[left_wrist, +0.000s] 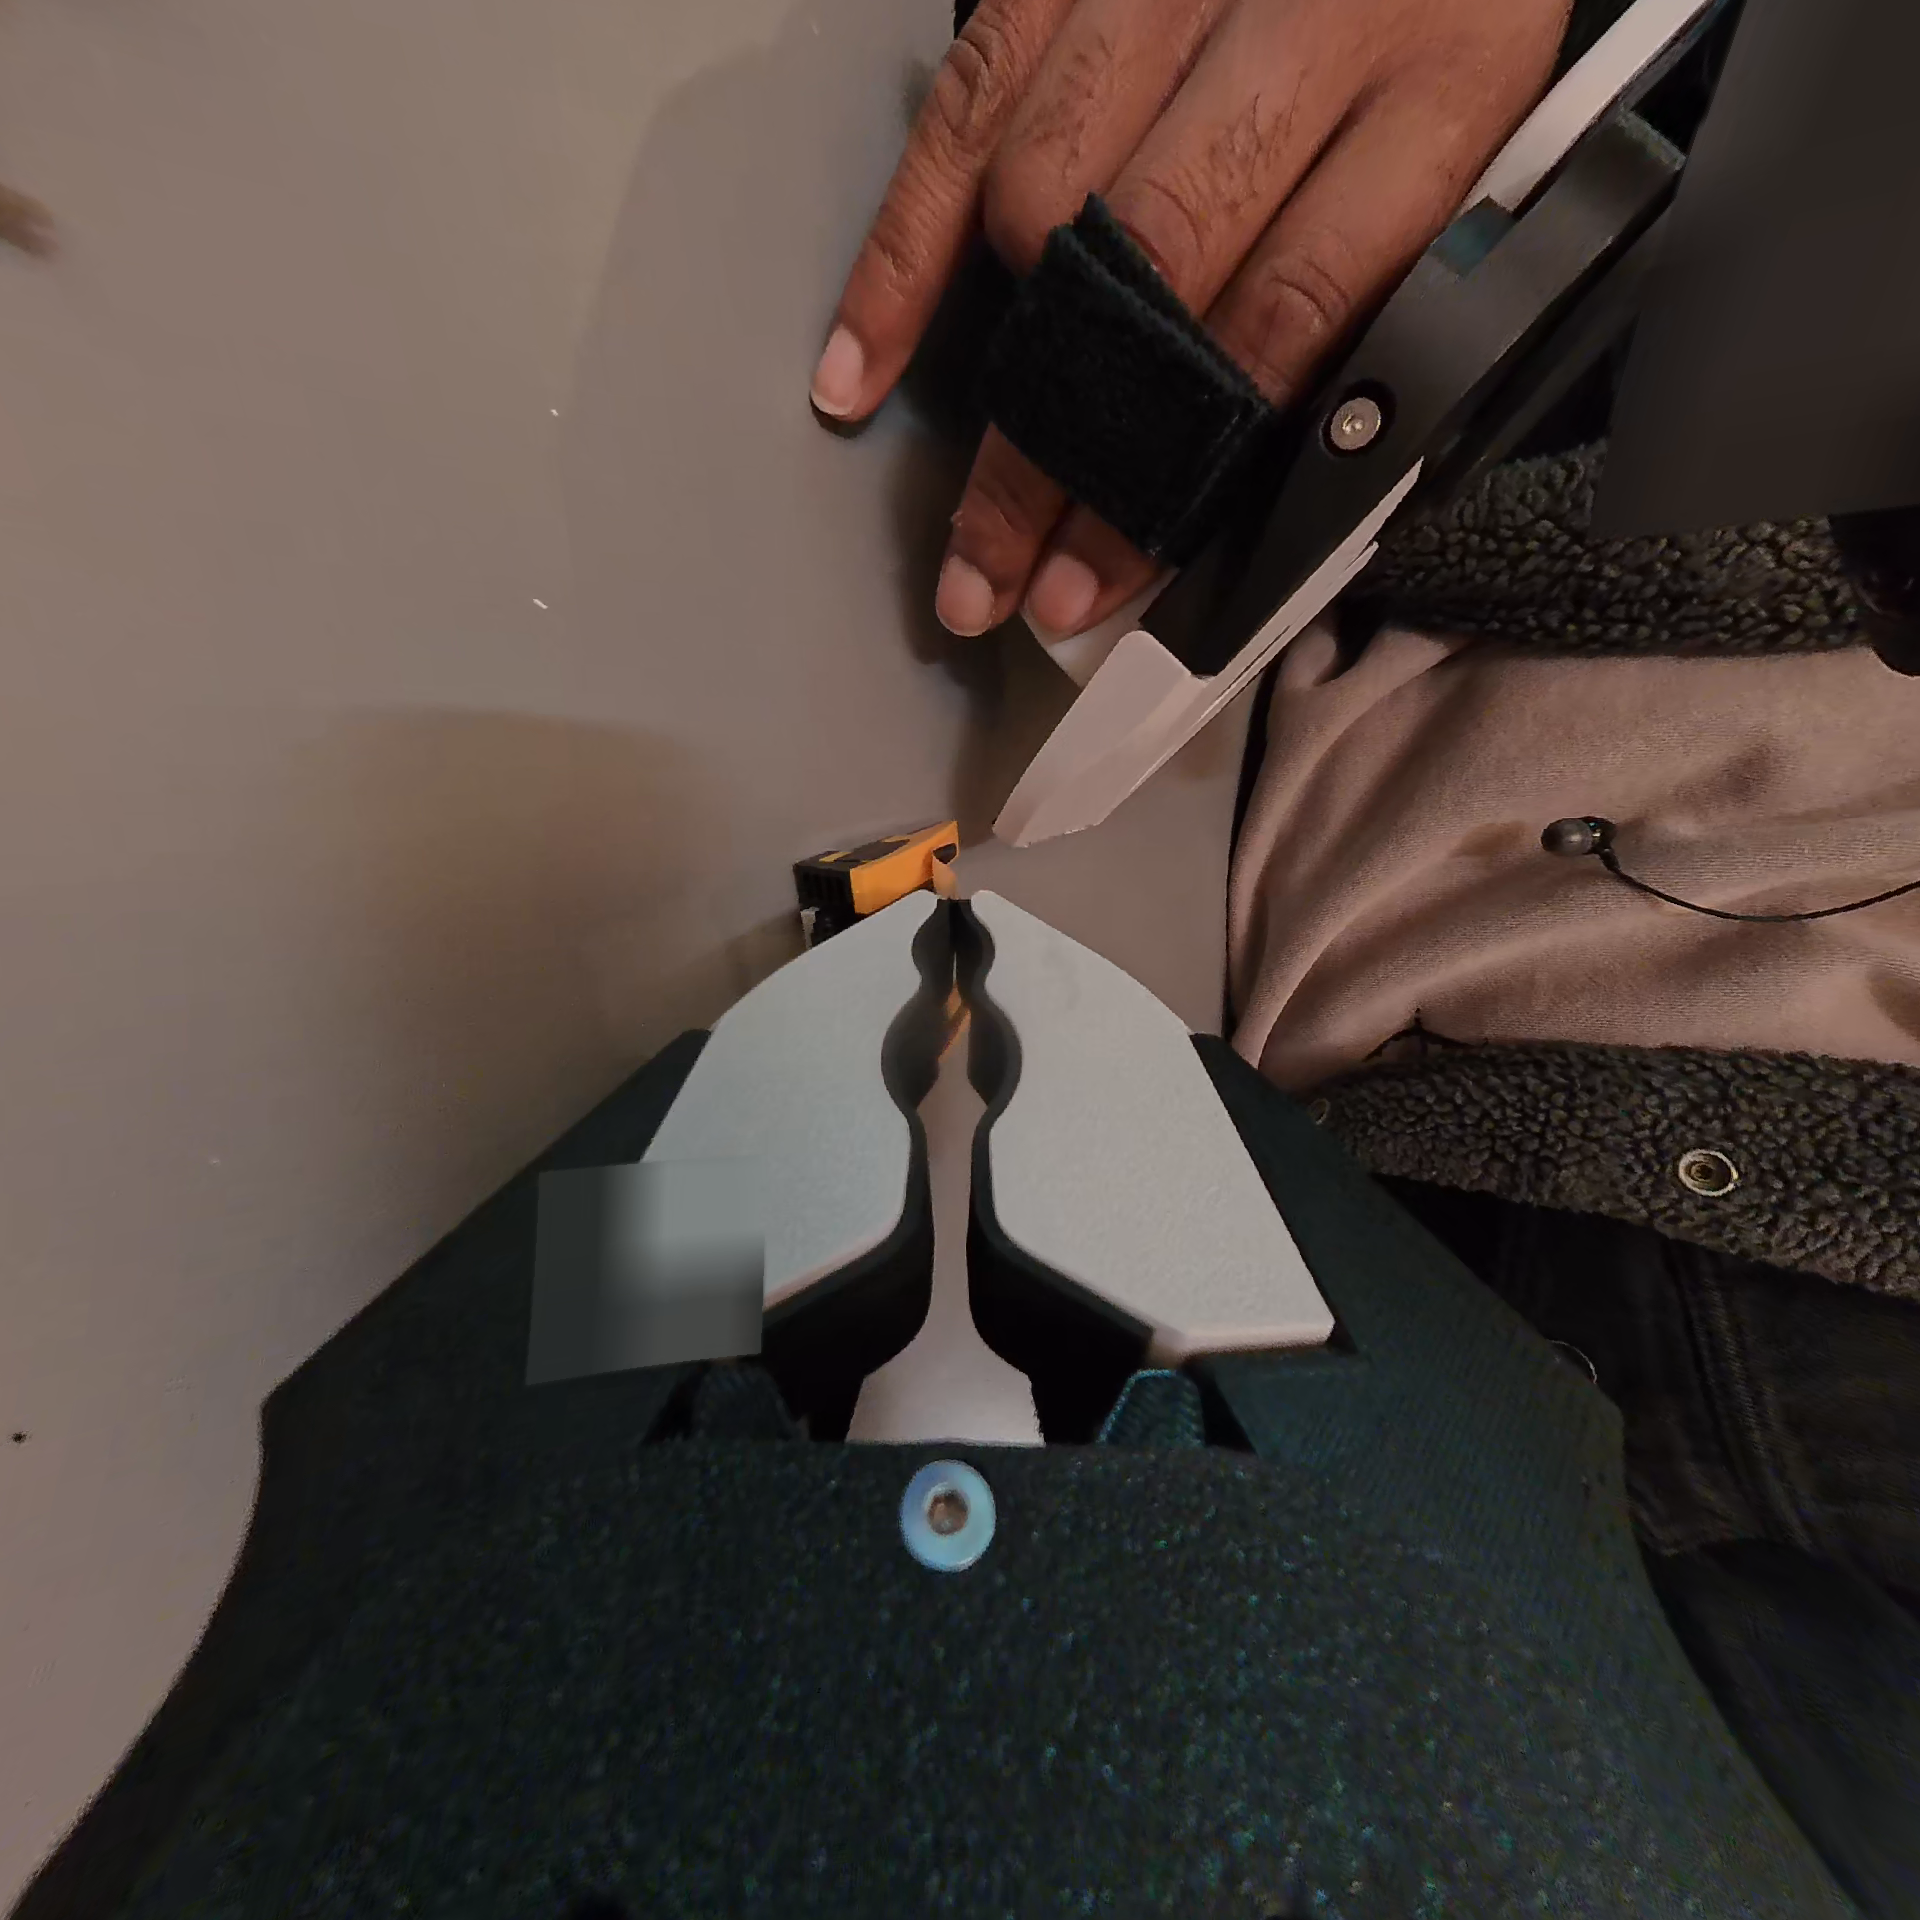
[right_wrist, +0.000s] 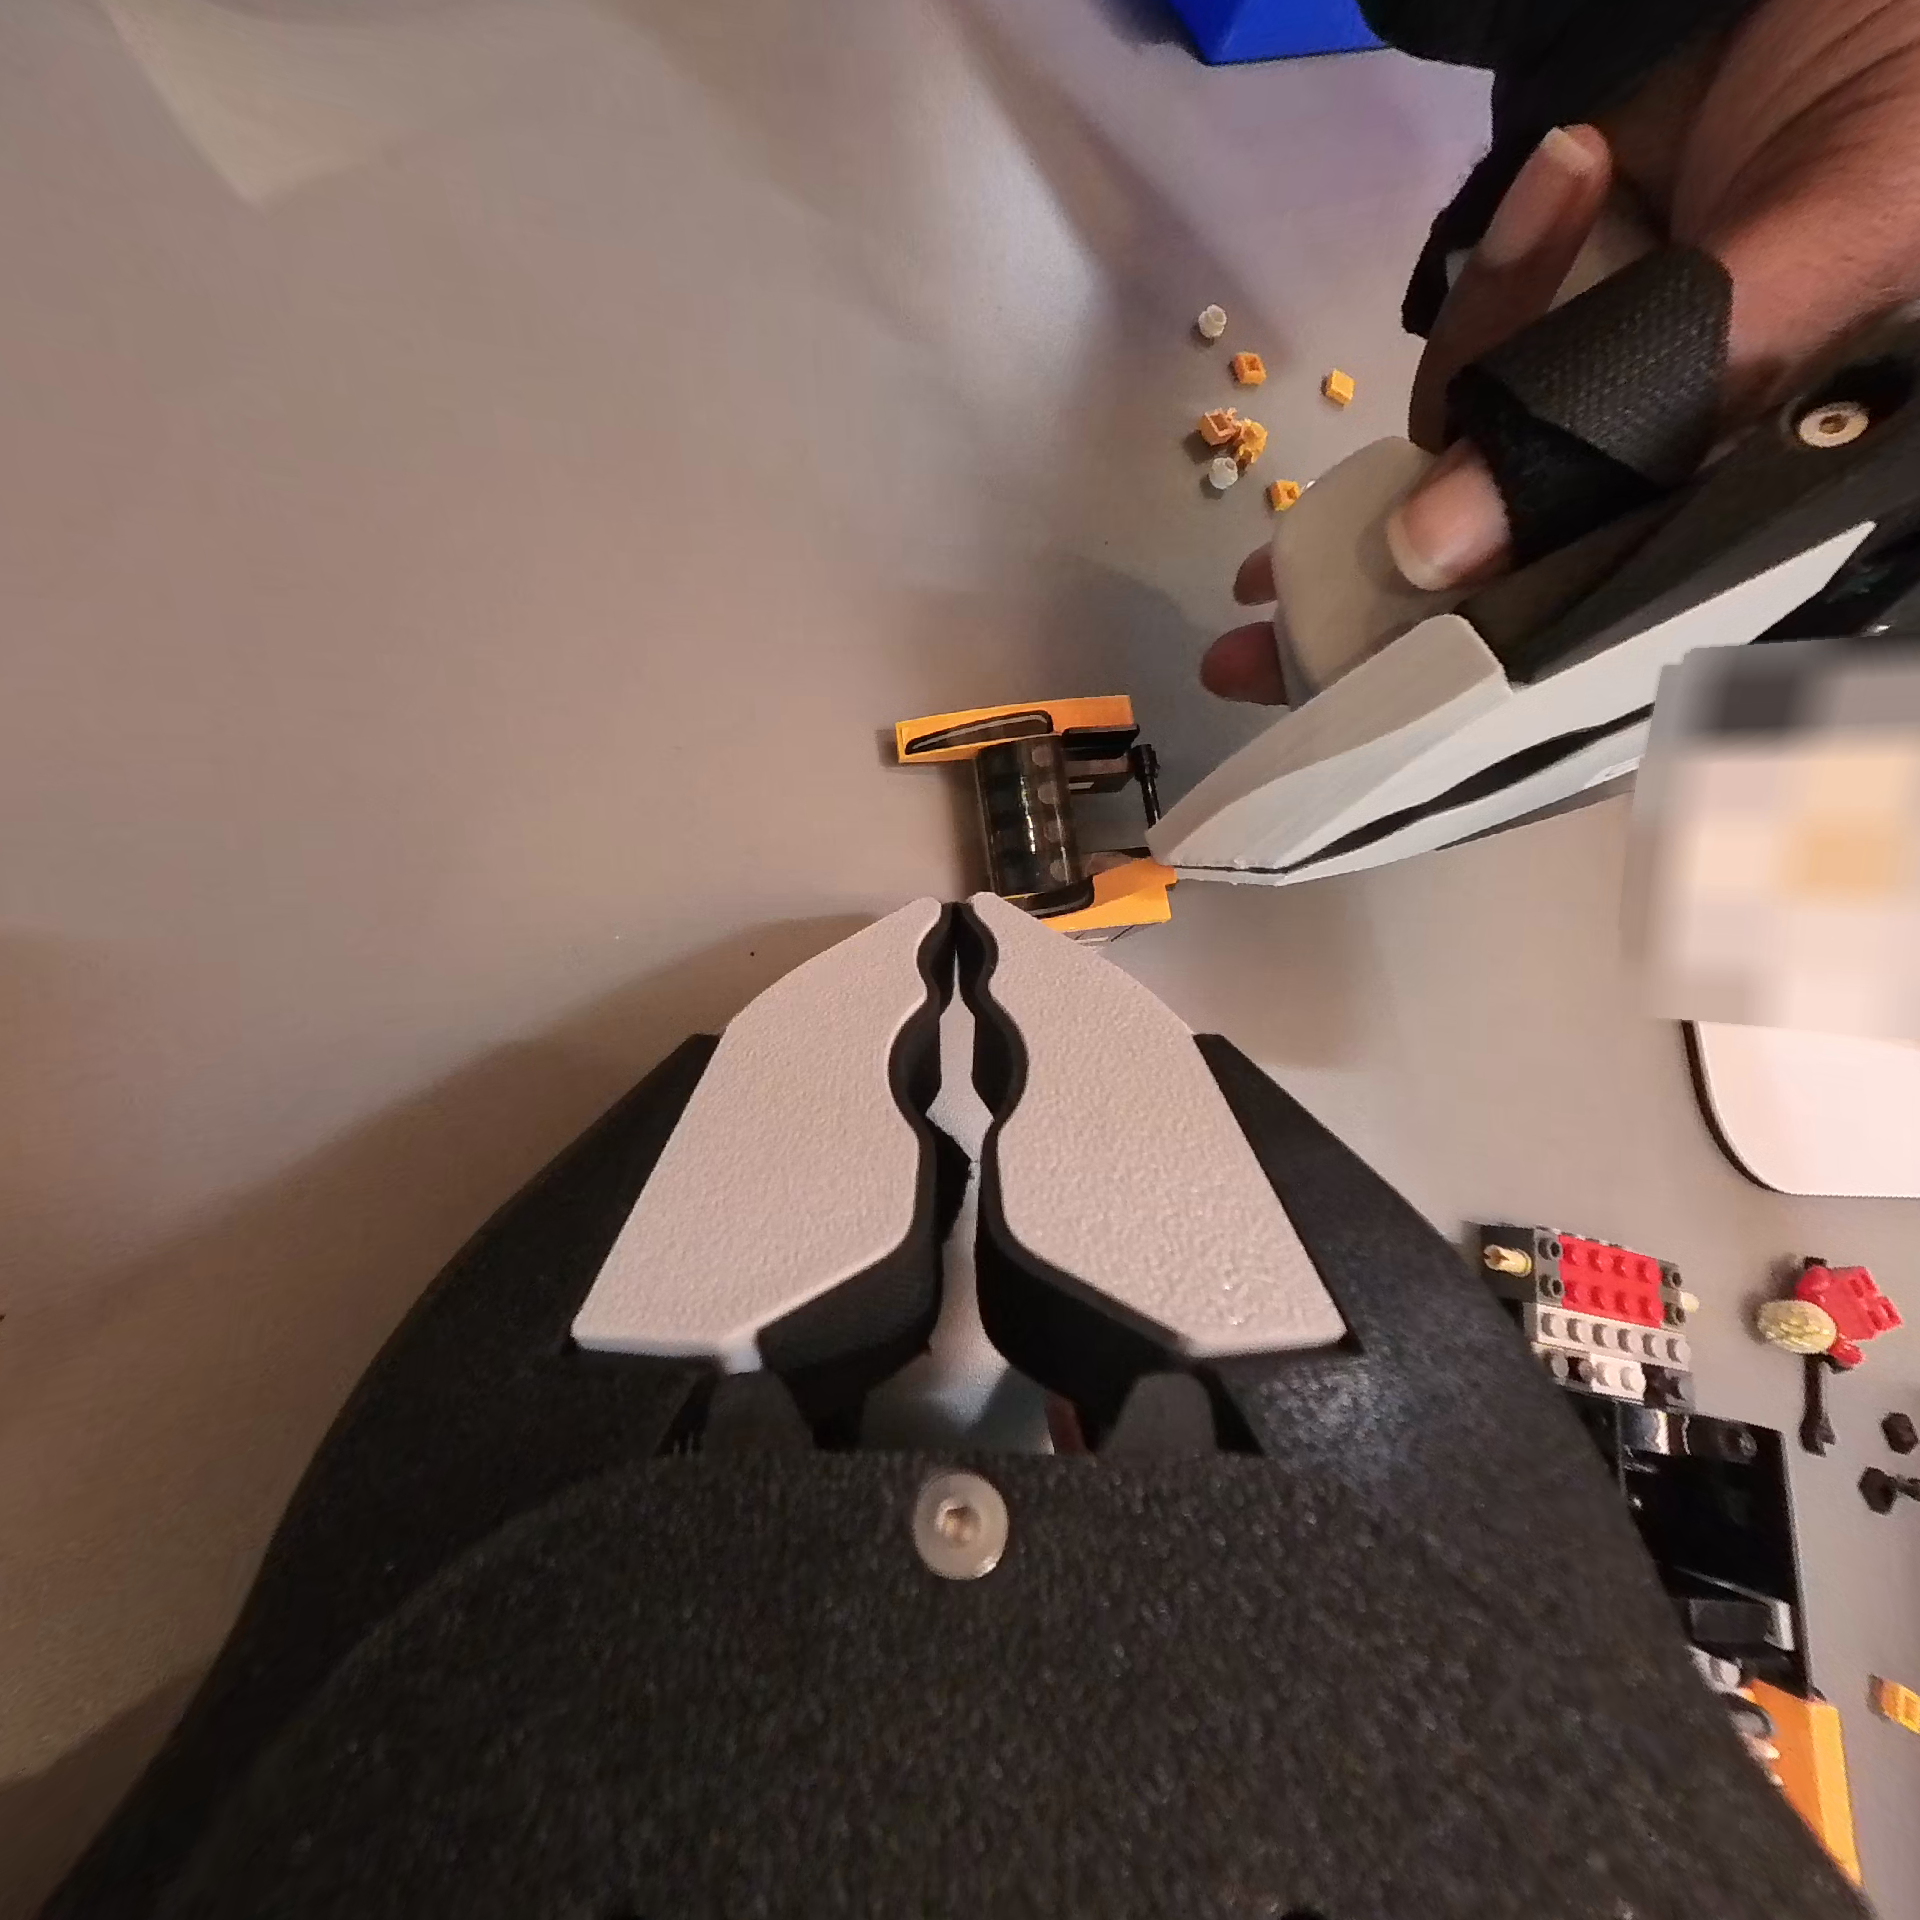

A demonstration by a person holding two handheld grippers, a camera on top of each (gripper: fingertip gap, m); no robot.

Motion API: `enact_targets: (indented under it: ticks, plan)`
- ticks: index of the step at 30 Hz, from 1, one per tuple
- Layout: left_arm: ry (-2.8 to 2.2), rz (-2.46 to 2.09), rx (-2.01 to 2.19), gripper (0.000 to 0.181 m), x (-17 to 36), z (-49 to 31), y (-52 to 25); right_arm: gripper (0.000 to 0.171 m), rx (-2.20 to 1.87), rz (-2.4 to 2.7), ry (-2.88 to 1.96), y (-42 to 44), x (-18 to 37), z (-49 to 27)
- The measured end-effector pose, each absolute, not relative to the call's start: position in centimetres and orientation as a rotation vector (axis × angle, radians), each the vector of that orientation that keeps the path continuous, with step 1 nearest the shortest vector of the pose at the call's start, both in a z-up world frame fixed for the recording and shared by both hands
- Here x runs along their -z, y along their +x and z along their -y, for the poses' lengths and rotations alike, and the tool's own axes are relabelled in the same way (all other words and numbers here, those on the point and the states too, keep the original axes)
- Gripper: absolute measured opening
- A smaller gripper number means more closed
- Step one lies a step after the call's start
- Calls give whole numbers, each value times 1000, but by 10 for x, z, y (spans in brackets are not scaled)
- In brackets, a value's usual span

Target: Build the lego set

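Both claws meet at a small orange and black lego build (right_wrist: 1039,810) that sits on the grey table (right_wrist: 468,520), close to the table edge where the person sits. The left claw (left_wrist: 954,902) has its grey fingers drawn nearly together, and a thin orange piece (left_wrist: 943,879) shows right at the tips; whether it is truly pinched I cannot tell. In the right wrist view this claw comes in from the right with its tips touching the orange edge of the build. The right claw (right_wrist: 958,914) is also closed down to a narrow slit, with nothing seen between its fingers, and its tips rest just beside the build.

Further back on the table lies a scatter of small orange and pale loose pieces (right_wrist: 1247,416). At the right edge of the table a partly built red, grey and black assembly (right_wrist: 1600,1320) stands, with a small red piece (right_wrist: 1839,1320) near it. A blue container (right_wrist: 1278,26) peeks in at the far edge; its contents are hidden.
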State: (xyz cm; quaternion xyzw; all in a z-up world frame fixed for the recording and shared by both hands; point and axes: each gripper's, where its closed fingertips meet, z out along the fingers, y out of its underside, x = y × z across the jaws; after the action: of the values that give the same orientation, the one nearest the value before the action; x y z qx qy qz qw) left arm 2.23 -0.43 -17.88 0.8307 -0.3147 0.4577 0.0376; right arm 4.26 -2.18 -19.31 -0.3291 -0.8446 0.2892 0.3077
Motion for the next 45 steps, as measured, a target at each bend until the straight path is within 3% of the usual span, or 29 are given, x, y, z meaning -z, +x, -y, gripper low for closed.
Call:
enact_targets:
  ticks: [45]
  plan:
    - [2564, 959, -1376, 0, 182, 1, 19, 0, -570, 2215, -815, 33, 203, 16]
